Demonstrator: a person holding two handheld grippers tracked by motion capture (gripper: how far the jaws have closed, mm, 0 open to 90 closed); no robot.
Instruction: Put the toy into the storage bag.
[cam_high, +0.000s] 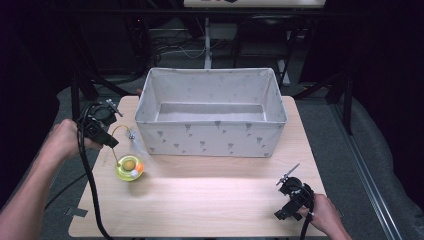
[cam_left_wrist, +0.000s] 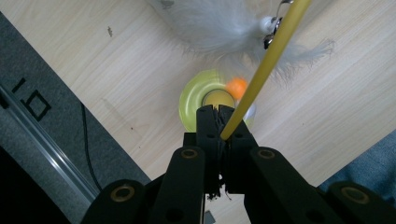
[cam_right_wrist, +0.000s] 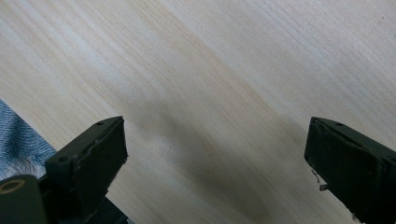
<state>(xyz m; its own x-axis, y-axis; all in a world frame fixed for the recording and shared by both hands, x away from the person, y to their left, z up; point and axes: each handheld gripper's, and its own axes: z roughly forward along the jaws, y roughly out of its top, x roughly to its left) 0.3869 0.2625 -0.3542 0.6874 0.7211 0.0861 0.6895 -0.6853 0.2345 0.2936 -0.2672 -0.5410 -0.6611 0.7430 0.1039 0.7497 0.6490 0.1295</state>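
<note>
Left gripper (cam_left_wrist: 217, 122) clamped tight on the yellow wand (cam_left_wrist: 261, 72), pinched at its lower end. Just beyond the tips, the toy's green disc (cam_left_wrist: 194, 105) with orange ball (cam_left_wrist: 236, 86), flat on the table (cam_high: 210, 190) near the left front corner of the fabric bin (cam_high: 210, 135). White feather (cam_left_wrist: 219, 23) hung off the wand's far end. Right gripper (cam_right_wrist: 215, 154) spread wide over bare wood at the near right, holding nothing.

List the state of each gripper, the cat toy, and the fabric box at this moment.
Left gripper: shut on the toy's yellow wand.
Right gripper: open, nothing between the jaws.
Yellow-green round toy base: on the wooden table, white feather beside it.
Grey patterned fabric box: open-topped, looks empty.
</note>
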